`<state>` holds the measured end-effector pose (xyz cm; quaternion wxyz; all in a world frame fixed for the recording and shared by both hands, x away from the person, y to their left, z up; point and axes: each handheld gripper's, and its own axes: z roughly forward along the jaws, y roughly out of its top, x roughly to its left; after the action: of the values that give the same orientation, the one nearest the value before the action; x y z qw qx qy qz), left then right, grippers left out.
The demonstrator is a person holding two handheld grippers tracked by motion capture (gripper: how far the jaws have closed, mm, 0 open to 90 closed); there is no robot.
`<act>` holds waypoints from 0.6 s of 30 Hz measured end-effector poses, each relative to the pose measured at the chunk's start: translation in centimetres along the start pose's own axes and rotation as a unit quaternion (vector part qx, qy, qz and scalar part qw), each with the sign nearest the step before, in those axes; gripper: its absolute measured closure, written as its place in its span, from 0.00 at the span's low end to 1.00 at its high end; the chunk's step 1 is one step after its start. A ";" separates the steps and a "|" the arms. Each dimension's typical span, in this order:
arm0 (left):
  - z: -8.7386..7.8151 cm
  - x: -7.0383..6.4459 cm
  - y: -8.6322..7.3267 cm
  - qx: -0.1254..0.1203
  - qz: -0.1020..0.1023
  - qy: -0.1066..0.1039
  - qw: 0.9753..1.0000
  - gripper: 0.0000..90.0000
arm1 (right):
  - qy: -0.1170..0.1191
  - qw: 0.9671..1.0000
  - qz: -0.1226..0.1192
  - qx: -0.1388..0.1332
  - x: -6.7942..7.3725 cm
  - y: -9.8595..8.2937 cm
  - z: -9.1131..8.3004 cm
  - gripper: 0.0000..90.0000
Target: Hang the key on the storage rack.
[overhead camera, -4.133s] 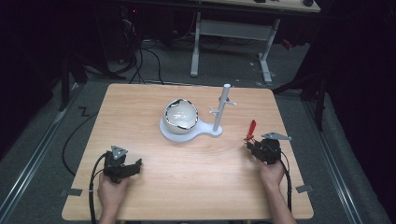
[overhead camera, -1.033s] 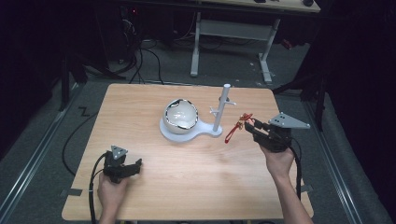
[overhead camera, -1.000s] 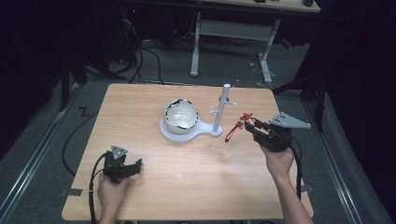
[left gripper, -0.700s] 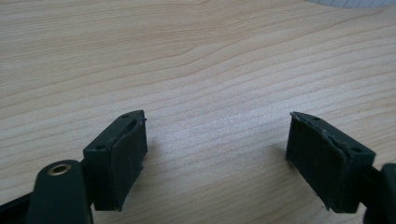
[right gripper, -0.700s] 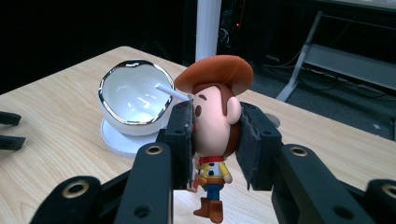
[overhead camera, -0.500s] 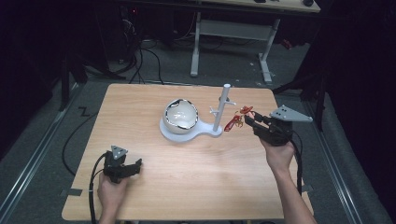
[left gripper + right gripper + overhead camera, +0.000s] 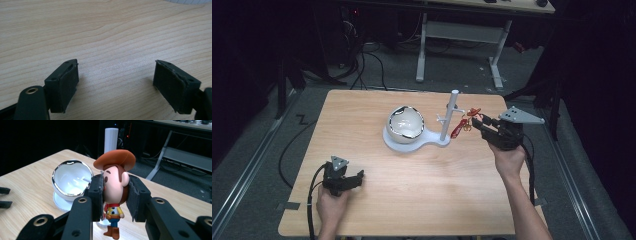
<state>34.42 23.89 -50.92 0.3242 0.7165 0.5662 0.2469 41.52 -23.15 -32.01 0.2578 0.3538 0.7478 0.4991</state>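
The left gripper [image 7: 354, 179] rests on the bench [image 7: 412, 200], well apart from the white stand [image 7: 439, 140] toward the near left corner, jaws spread with nothing between them. The stand's post [image 7: 450, 116] rises beside its chrome-rimmed bowl [image 7: 406, 122]. Just right of the post, the right gripper [image 7: 478, 123] pinches a cowboy figurine [image 7: 115, 192] by its head, off the bench.

Lab or recording workspace. Light wooden table [image 7: 412, 210] stands alone on grey carpet floor [image 7: 257, 165], dark surroundings. Cables [image 7: 362, 65] tangled on floor behind, metal-legged desk frame [image 7: 462, 35] at back, floor rail [image 7: 242, 165] along left side.
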 end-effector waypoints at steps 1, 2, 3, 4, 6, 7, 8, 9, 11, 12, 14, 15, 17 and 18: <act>0.0 0.0 0.0 0.000 0.000 0.000 1.000 0.23 | 0.002 1.000 0.005 0.000 -0.1 0.2 0.2 0.75; 0.0 0.0 0.0 0.000 0.000 0.000 1.000 0.23 | 0.002 1.000 0.005 0.000 -0.1 0.2 0.2 0.75; 0.0 0.0 0.0 0.000 0.000 0.000 1.000 0.23 | 0.003 1.000 0.007 0.001 -0.2 0.3 0.3 0.75; 0.0 0.0 0.0 0.000 0.000 0.000 1.000 0.23 | 0.003 1.000 0.007 0.001 -0.2 0.3 0.3 0.75; 0.0 0.0 0.0 0.000 -0.001 0.000 1.000 0.23 | 0.003 1.000 0.005 0.001 -0.2 0.5 0.5 0.75; 0.0 0.0 0.0 0.000 -0.001 -0.001 1.000 0.23 | 0.003 1.000 0.005 0.001 -0.2 0.6 0.6 0.75; 0.0 0.0 0.0 0.000 -0.001 0.000 1.000 0.23 | 0.003 1.000 0.006 0.001 -0.2 0.7 0.7 0.75; 0.0 0.0 0.0 0.000 0.000 0.000 1.000 0.23 | 0.003 1.000 0.005 0.001 -0.2 0.8 0.7 0.75; 0.0 0.0 0.0 0.000 0.000 0.000 1.000 0.23 | 0.002 1.000 0.006 0.003 -0.3 0.9 1.0 0.75; 0.0 0.0 0.0 0.000 -0.001 -0.001 1.000 0.23 | 0.002 1.000 0.006 0.003 -0.3 0.9 1.0 0.75; 0.0 0.0 0.0 0.000 -0.001 -0.001 1.000 0.23 | 0.001 1.000 0.008 0.006 -0.3 1.0 1.3 0.75; 0.0 0.0 0.0 0.000 -0.001 -0.001 1.000 0.23 | 0.000 1.000 0.010 0.009 -0.5 1.0 1.5 0.75; 0.0 0.0 0.0 0.000 -0.001 -0.001 1.000 0.23 | 0.000 1.000 0.012 0.010 -0.5 1.0 1.6 0.75; 0.0 0.0 0.0 0.000 -0.001 -0.001 1.000 0.23 | -0.001 1.000 0.014 0.011 -0.6 0.9 1.8 0.75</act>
<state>34.42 23.92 -50.91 0.3250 0.7162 0.5664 0.2462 43.46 -22.40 -31.79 0.2475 0.3680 0.7480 0.4938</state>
